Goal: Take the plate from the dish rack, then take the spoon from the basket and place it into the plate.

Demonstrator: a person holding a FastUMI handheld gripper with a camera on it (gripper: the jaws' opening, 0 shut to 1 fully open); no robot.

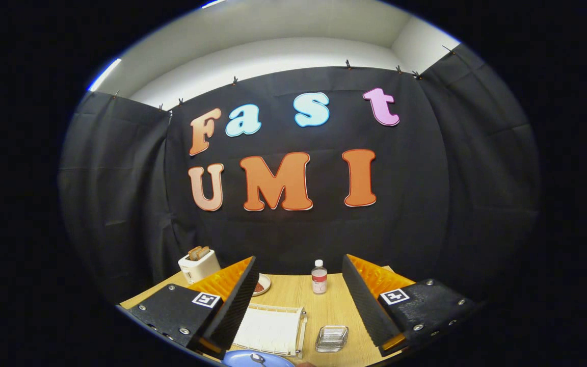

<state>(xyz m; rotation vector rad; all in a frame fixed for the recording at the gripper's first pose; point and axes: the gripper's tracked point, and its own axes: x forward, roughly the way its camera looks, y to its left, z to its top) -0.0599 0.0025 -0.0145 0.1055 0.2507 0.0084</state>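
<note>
Spoon [258, 358] on blue plate [242, 360], under open hand-held gripper [298, 300]

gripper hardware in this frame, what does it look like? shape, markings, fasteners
The gripper has two wedge-shaped fingers with ribbed, sawtooth-textured inner faces. Each finger sits on a flat black mounting block fixed with silver screws. Each block carries a square white fiducial tag with a black pattern on top. No cables show. The fingers stand wide apart with nothing between them.
</note>
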